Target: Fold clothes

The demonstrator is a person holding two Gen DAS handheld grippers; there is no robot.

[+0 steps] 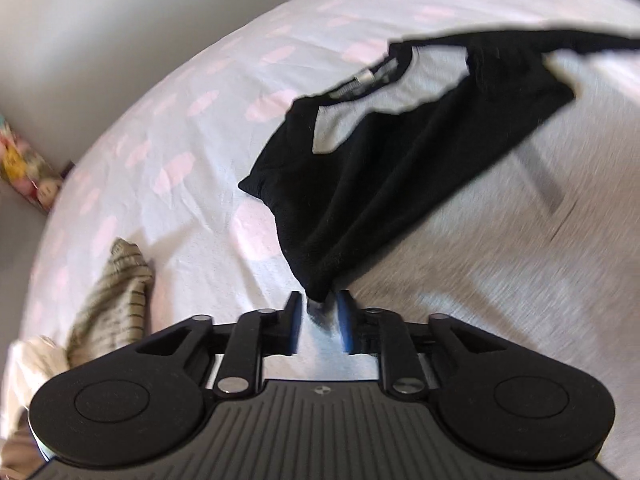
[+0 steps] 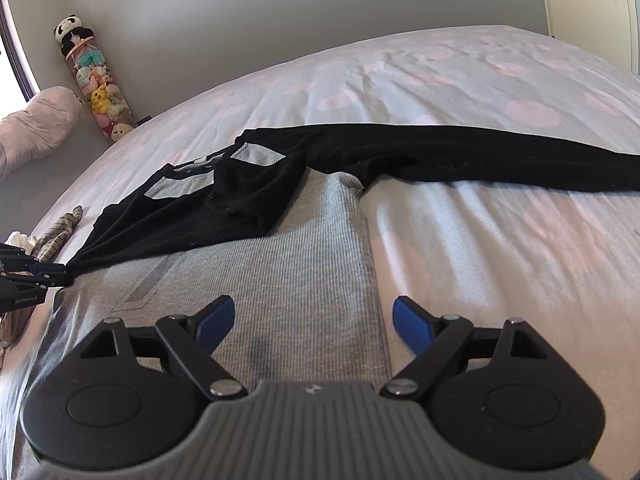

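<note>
A grey shirt (image 2: 280, 264) with black sleeves lies flat on the bed. One black sleeve (image 1: 380, 168) is drawn across the chest toward my left gripper (image 1: 319, 304). The sleeve's bunched cuff sits between the blue fingertips with a thin gap on each side, so the jaws stand open around it. From the right wrist view, the left gripper (image 2: 60, 272) is at the left edge, at the cuff end of that sleeve (image 2: 180, 216). The other black sleeve (image 2: 480, 160) stretches out to the right. My right gripper (image 2: 314, 316) hovers wide open over the shirt's grey body, holding nothing.
The bed sheet (image 2: 500, 240) is white with pink spots. A striped garment (image 1: 116, 292) and some pale cloth lie at the bed's left edge. A clear tube of plush toys (image 2: 96, 84) and a pink pillow (image 2: 36, 120) stand by the wall.
</note>
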